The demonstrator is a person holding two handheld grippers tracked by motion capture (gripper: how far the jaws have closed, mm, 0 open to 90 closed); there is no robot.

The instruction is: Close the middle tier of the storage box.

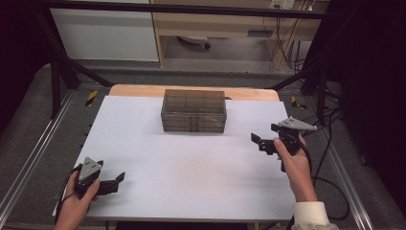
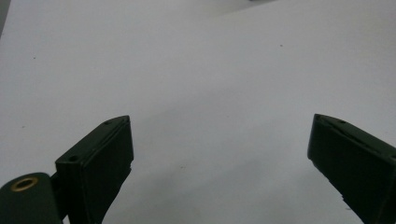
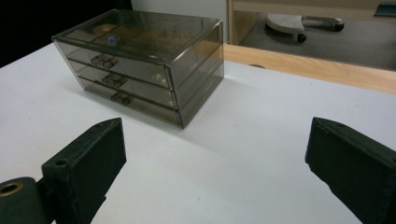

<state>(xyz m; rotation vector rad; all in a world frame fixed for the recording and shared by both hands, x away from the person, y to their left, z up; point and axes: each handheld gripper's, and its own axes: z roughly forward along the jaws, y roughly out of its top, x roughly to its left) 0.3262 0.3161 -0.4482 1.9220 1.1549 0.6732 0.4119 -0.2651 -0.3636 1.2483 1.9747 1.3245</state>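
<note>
High view: right hand-held gripper (image 1: 266, 139) wide open, empty, near drawer box (image 1: 194, 111); left hand-held gripper (image 1: 115, 181) likewise, well apart. Risk: light box slides when drawer is tugged.

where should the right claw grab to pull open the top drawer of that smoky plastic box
Grip the small handle at the middle of the top drawer's front, coming from the box's front side, the one facing the person. The drawer fronts are flat and flush, so that little handle looks like the only hold. The right claw is open and off to the box's right.
</note>
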